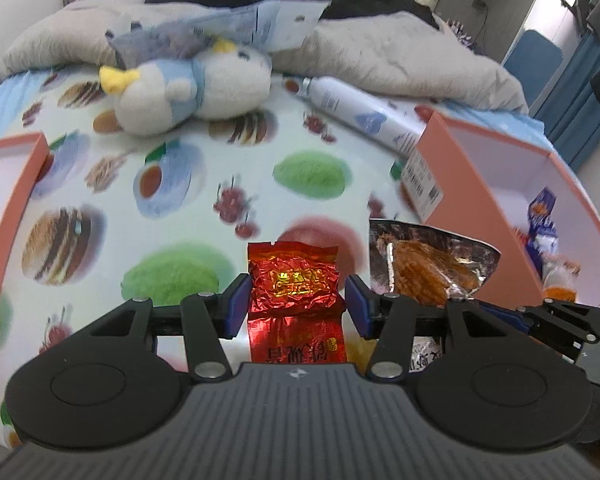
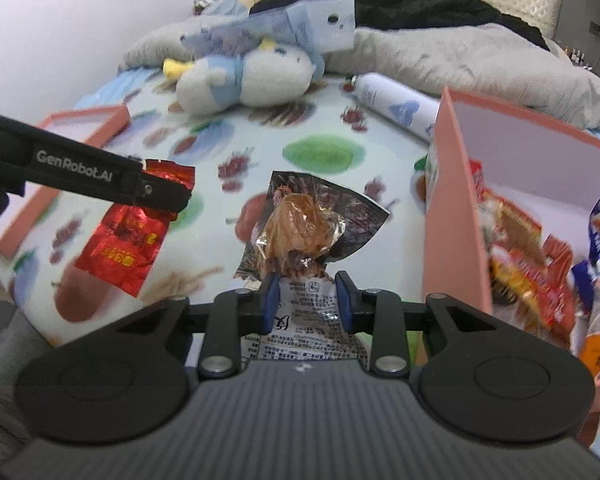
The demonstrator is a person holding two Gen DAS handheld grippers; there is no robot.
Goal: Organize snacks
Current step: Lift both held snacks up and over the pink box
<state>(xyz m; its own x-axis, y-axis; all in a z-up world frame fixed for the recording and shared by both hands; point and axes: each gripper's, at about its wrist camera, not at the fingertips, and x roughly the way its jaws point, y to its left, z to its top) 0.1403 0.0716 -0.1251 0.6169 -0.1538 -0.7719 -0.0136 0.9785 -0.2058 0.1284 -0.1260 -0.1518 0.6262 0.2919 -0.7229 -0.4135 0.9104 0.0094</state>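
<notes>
1. Red foil packet (image 1: 296, 280) sits between your left gripper (image 1: 296, 304) pads; the right wrist view shows it hanging clear of the bedsheet (image 1: 180, 184), so those jaws are clamped on its upper part and it is ready to carry.
2. Your right gripper (image 2: 307, 300) pinches the printed end of the brown meat snack (image 2: 300, 224), jaws narrow, with the bulky end pointing forward for dropping in.
3. Your pink box (image 2: 452, 216) stands open just right of both packets, already holding several snacks (image 2: 528, 256); I judge it the destination.
4. Its lid (image 2: 88, 120) lies aside at left, keeping the opening free.
</notes>
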